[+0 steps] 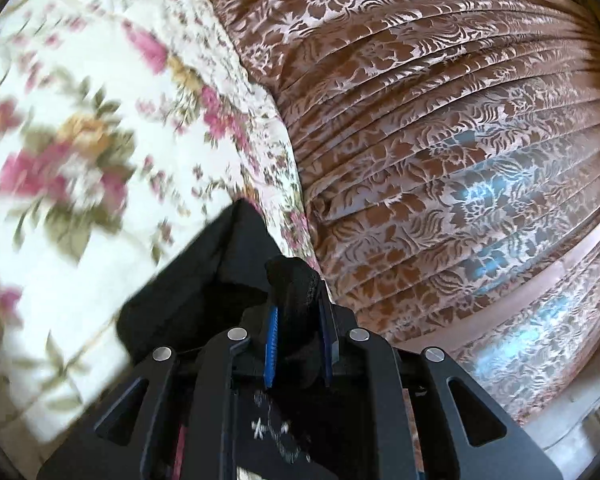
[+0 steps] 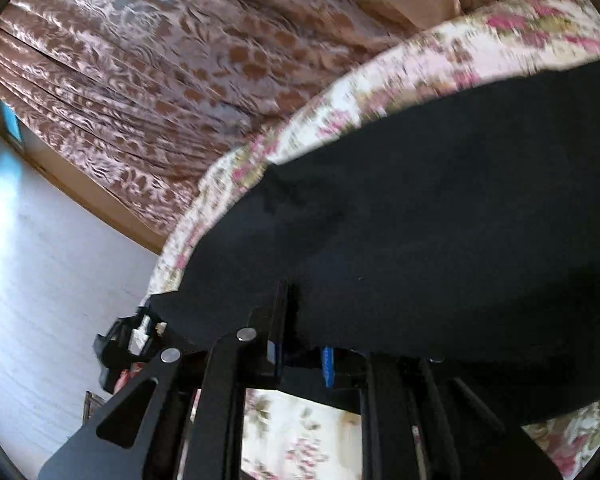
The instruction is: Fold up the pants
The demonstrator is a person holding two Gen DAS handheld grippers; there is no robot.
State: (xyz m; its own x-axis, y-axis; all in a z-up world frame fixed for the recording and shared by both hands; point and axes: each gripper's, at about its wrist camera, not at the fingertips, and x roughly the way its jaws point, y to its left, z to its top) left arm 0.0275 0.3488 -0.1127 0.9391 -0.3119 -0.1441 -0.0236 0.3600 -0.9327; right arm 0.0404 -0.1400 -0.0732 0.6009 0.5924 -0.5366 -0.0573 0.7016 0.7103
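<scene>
I am carrying the black pants (image 2: 440, 220), both grippers (image 1: 298, 312) (image 2: 300, 344) clamped on fabric, mid-fold over the floral bedspread (image 1: 80, 120); next, lay edges matched.

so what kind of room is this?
Likely a bedroom: a floral bedspread with black pants on it, and pleated brown patterned curtains right behind.

pants (image 2: 440, 240) on bedspread (image 2: 308, 432), curtain (image 2: 148, 80) behind
</scene>
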